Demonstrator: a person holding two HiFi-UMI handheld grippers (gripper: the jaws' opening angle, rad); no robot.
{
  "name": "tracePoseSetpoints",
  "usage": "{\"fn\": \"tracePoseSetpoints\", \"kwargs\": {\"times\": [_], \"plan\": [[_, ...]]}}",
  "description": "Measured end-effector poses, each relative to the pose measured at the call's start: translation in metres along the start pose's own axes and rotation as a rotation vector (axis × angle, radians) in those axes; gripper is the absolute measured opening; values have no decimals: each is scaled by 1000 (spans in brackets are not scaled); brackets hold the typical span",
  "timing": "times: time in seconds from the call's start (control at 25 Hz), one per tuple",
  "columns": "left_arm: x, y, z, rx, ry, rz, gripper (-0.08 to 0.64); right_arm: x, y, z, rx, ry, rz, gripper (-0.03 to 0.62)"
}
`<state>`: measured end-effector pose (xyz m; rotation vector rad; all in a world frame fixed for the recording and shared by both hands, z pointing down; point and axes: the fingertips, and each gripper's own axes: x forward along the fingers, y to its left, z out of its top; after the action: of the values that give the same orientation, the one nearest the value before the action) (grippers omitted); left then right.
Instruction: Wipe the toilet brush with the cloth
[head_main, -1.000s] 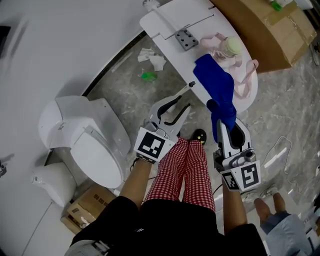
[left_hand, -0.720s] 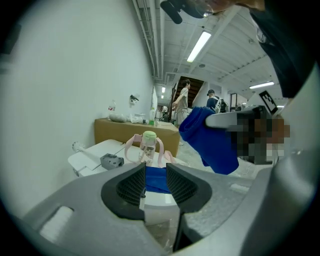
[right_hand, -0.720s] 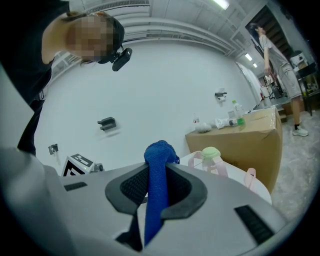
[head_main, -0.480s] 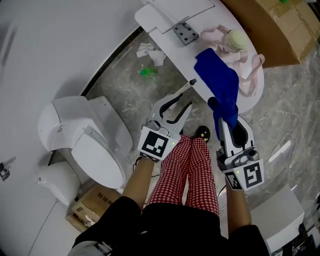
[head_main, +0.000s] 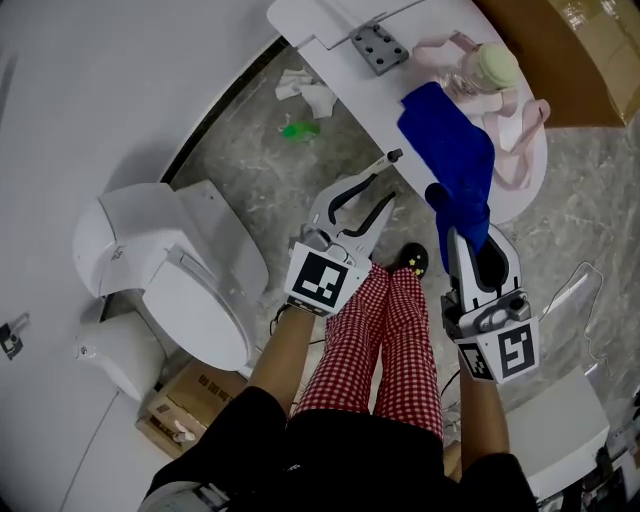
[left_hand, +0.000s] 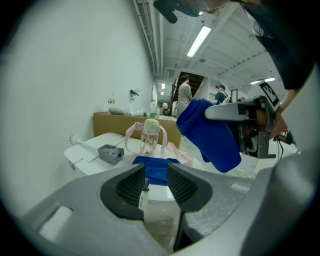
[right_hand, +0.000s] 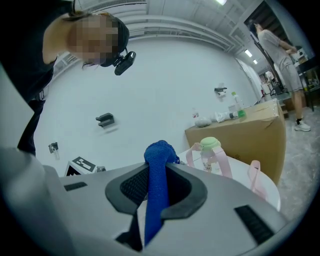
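White oval table (head_main: 330, 30) bears a blue cloth (head_main: 450, 160), clamped in the right gripper (head_main: 470, 240); left gripper (head_main: 362, 200), just opening, loosely flanks a thin white rod (head_main: 385, 162).

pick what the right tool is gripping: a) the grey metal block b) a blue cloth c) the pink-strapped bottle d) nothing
b: in the right gripper view the blue cloth is pinched between the jaws of the right tool, with its bunched end sticking out past their tips.
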<state>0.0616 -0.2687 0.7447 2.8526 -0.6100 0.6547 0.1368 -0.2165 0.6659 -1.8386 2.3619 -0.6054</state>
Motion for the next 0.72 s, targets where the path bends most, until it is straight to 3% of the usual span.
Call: {"fn": "tracePoseSetpoints", "kwargs": {"times": [0.32, 0.72], "plan": [[18, 10, -24, -11, 26, 16, 126, 5, -8, -13, 5, 12, 4, 64], [42, 13, -46, 19, 48, -21, 133, 13, -13, -28, 0, 32, 6, 64]]}}
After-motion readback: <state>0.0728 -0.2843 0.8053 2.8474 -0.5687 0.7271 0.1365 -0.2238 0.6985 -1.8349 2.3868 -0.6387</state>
